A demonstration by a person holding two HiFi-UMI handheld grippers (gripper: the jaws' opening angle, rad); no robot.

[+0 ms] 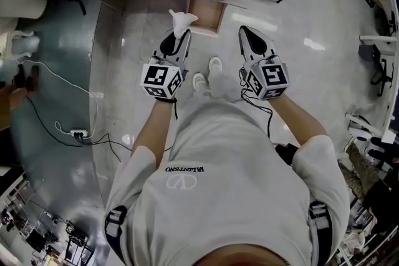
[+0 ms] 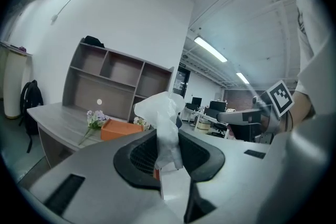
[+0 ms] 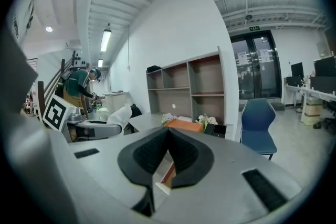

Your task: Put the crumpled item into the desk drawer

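The left gripper (image 1: 179, 38) pinches the white crumpled paper (image 1: 181, 20), which sticks out of its tip at 12 o'clock. The open drawer (image 1: 212, 25) sits near it at 3 o'clock. The right gripper (image 1: 249, 34) has its jaws together, empty.

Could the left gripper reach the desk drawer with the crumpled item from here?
Probably yes: the left gripper grips the crumpled item, the desk drawer looks pulled out just ahead, nothing between them.
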